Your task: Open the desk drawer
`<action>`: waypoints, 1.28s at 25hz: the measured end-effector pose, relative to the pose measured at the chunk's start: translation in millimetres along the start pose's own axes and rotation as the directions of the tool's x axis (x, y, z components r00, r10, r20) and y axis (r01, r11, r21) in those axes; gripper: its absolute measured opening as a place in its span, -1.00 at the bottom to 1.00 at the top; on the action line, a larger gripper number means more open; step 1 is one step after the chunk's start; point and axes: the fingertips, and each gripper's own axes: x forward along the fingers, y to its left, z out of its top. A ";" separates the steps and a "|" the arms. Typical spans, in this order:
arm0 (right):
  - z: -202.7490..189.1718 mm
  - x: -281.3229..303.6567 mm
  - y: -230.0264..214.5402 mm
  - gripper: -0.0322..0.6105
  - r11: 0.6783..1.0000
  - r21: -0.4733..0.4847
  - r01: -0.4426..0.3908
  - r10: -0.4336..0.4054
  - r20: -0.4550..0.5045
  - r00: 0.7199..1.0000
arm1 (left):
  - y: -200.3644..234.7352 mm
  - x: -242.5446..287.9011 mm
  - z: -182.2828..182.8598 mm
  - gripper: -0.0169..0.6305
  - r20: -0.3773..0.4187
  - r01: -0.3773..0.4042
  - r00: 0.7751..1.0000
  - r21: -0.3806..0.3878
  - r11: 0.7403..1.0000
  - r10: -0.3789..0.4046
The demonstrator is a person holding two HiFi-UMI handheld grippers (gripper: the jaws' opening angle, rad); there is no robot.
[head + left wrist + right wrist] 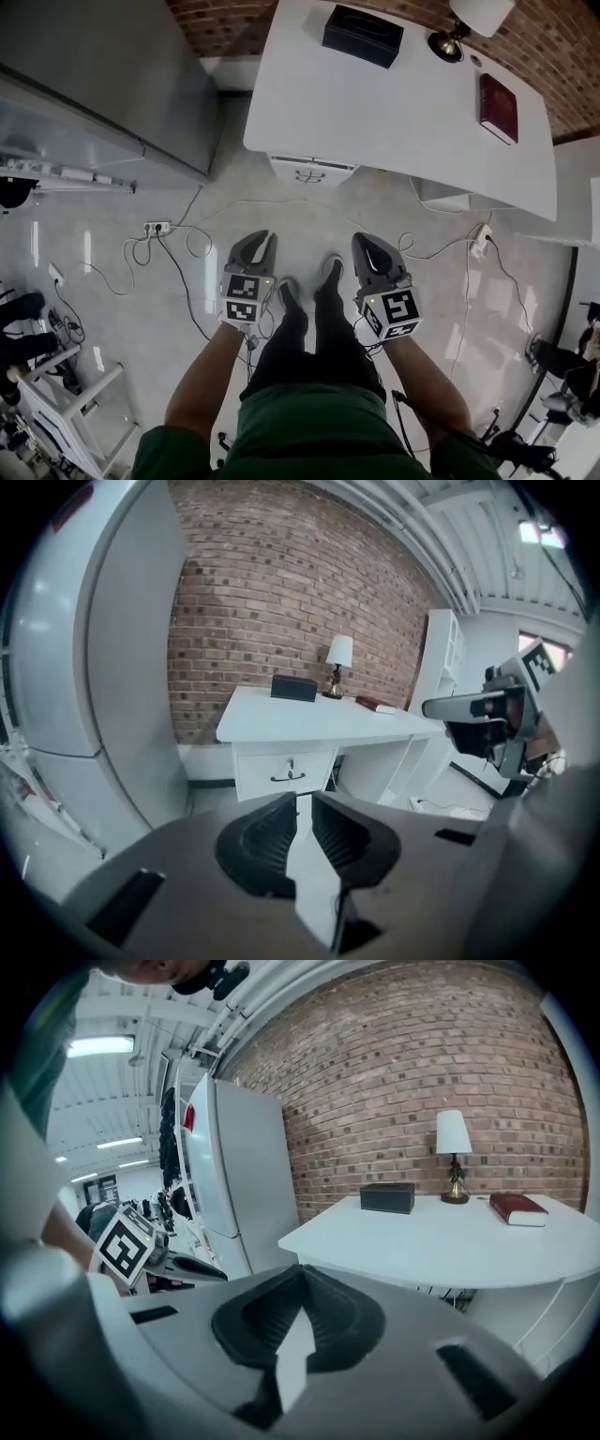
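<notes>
A white desk [375, 103] stands ahead of me against a brick wall. Its drawer [311, 173] sits under the left end of the top, closed, with a dark handle [288, 778] and a small key above it. My left gripper [262, 238] hangs over the floor well short of the desk. Its jaws stand a narrow gap apart with nothing between them, and in the left gripper view the left gripper [303, 801] points at the drawer [286, 772]. My right gripper [367, 242] is level with it; its tips meet, empty, in the right gripper view [301, 1271].
On the desk are a black box [362, 35], a lamp [459, 33] and a red book [498, 106]. A tall grey cabinet [103, 75] stands to the left. Cables and a power strip [155, 227] lie on the floor. My shoes [309, 277] are between the grippers.
</notes>
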 end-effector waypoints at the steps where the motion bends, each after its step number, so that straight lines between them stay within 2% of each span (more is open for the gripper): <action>1: -5.4 5.5 -6.7 -0.89 1.000 0.012 -0.006 0.007 -0.005 1.000 | 0.9 9.6 -4.1 -0.81 -0.018 -0.006 1.000 -0.004 1.000 0.006; 5: -30.0 24.0 -33.7 -0.89 0.997 0.065 -0.040 0.041 -0.023 0.999 | 1.4 49.7 -19.2 -0.81 -0.086 -0.030 0.996 -0.048 0.998 0.026; 7: -46.8 35.6 -43.6 -0.89 0.995 0.080 -0.057 0.060 -0.037 0.998 | 6.4 70.2 -30.6 -0.81 -0.113 -0.045 0.993 -0.126 0.991 0.030; 9: -63.6 50.4 -49.6 -0.89 0.993 0.081 -0.081 0.086 -0.054 0.995 | 16.8 89.9 -40.1 -0.81 -0.123 -0.062 0.992 -0.226 0.972 0.035; 11: -76.6 62.6 -54.7 -0.89 0.992 0.074 -0.107 0.112 -0.071 0.991 | 24.9 108.2 -44.9 -0.81 -0.127 -0.077 0.991 -0.292 0.953 0.041; 16: -106.8 82.7 -76.3 -0.89 0.990 0.080 -0.117 0.125 -0.108 0.986 | 32.4 157.8 -76.8 -0.81 -0.177 -0.076 0.984 -0.293 0.953 0.024; 25: -164.0 121.8 -110.5 -0.89 0.993 0.119 -0.024 0.040 -0.137 0.990 | 47.8 231.1 -122.4 -0.80 -0.163 -0.010 0.985 -0.382 0.924 -0.057; 28: -182.7 136.8 -115.9 -0.89 0.989 0.146 -0.002 0.021 -0.130 0.991 | 59.2 251.2 -132.6 -0.80 -0.157 -0.007 0.986 -0.393 0.920 -0.059; 32: -213.8 150.9 -113.5 -0.89 0.987 0.163 -0.003 0.028 -0.152 0.988 | 55.1 279.3 -168.5 -0.80 -0.170 0.036 0.978 -0.448 0.893 -0.124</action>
